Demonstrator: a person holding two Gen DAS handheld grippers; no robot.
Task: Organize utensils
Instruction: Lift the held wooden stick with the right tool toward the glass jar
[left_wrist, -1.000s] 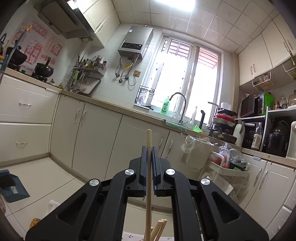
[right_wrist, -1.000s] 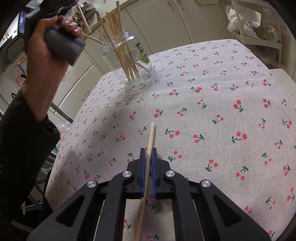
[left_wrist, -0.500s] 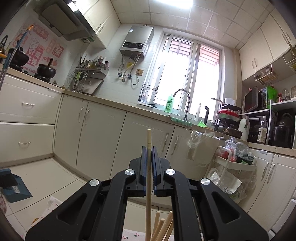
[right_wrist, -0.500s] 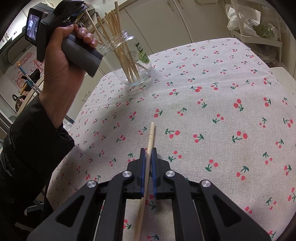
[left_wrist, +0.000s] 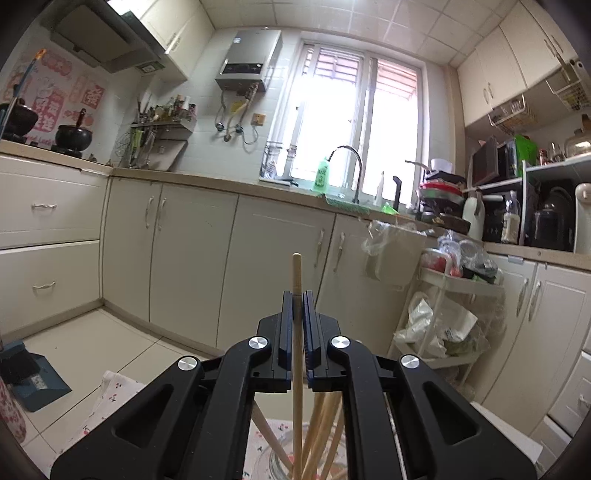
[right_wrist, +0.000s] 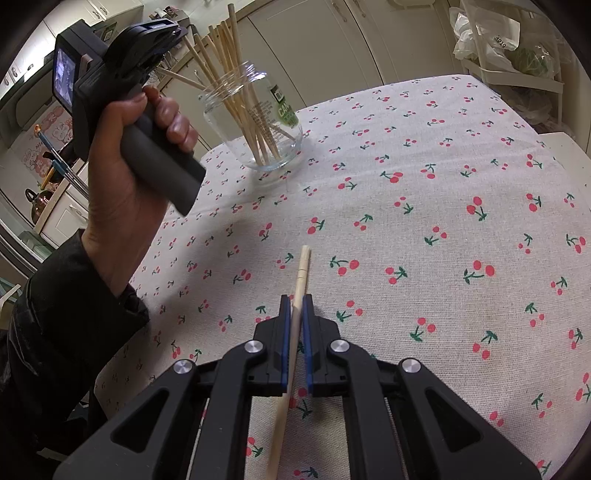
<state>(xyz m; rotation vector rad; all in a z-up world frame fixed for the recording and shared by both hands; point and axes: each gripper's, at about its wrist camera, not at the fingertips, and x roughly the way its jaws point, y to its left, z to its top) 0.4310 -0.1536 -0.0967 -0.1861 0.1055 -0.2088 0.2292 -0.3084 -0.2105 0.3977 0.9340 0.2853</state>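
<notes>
Chopsticks are the matter here, though the widest thing in view is the white cloth-covered table printed with red cherries (right_wrist: 424, 206), spreading ahead of and beneath the right gripper (right_wrist: 296, 301). Beyond that claw and up to its left stands a clear glass jar with a green label (right_wrist: 275, 122), upright on the cloth, with a bundle of pale wooden chopsticks (right_wrist: 236, 92) leaning in it and fanning out above the rim. Just left of the jar, the person's left hand (right_wrist: 125, 177) grips the dark handle of the left gripper (left_wrist: 297, 295), which is raised above the jar's mouth; from its own camera the jar rim (left_wrist: 280, 458) and stick tops show directly below the claw.

That left claw is closed almost fully, pinching a single light wooden chopstick (left_wrist: 297, 273) that stands upright between the pads, its top above the fingertips and its lower end reaching down among the sticks in the jar.

The right claw is likewise nearly closed on another pale chopstick (right_wrist: 301, 273), which runs forward between its blue-edged pads, the tip just past the fingertips, over the cloth.
</notes>
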